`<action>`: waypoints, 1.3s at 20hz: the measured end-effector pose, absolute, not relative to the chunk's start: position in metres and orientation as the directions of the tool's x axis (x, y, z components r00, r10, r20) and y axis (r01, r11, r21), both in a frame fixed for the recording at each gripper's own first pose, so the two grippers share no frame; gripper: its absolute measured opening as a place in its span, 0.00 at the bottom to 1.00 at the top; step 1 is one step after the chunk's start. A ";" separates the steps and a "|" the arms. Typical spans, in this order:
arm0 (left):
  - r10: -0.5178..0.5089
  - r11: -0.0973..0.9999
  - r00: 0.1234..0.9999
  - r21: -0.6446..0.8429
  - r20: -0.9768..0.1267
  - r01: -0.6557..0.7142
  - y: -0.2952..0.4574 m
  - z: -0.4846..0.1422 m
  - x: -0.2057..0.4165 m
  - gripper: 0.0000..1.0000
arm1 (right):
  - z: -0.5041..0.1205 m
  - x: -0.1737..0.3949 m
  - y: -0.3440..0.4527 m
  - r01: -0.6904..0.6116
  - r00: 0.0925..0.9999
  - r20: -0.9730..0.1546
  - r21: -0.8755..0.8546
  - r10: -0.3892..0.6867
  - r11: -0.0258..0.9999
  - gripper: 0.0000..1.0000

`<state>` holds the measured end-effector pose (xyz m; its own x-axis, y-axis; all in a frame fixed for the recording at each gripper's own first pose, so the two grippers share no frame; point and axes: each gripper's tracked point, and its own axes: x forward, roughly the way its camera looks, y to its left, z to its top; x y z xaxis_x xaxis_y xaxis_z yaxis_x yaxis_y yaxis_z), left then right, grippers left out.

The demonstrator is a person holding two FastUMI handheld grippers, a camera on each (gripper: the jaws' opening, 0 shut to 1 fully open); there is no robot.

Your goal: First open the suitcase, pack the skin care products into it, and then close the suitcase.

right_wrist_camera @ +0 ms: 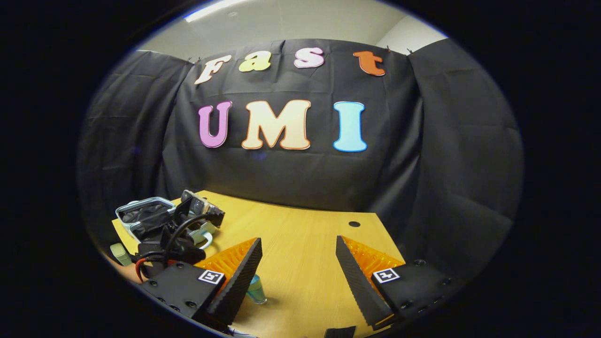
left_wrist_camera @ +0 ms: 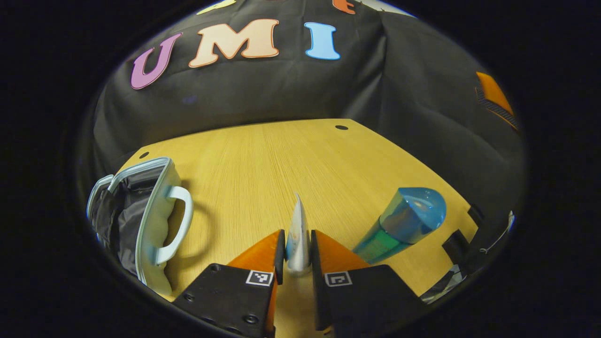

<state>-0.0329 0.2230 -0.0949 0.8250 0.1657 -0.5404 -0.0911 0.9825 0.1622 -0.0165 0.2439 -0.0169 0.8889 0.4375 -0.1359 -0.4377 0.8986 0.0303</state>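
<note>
Left claw [left_wrist_camera: 297,249]: clamped on white tube [left_wrist_camera: 297,234]. Right claw [right_wrist_camera: 298,263]: spread wide, empty. Bench [left_wrist_camera: 281,159]: open suitcase [left_wrist_camera: 141,220] at left; blue bottle [left_wrist_camera: 404,223] at right.

Dim overhead light, soft shadows, fisheye-warped edges.

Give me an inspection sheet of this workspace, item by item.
Surface: wooden table, bare in the middle, with small round holes.
Job's things: suitcase open at the table's left; white tube held upright; blue-capped bottle lying on the table.
Clutter: nothing seen.
Grippers: left gripper shut on the white tube; right gripper open, holding nothing.
Cables: black and red cables on the left gripper, seen in the right gripper view.
Surroundings: black cloth wall.
</note>
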 end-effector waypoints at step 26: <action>0.481 0.870 0.667 0.218 -0.569 -0.442 0.373 0.014 -0.165 0.16 | -0.191 -0.039 0.350 -0.623 0.579 -0.522 0.211 0.626 0.753 0.41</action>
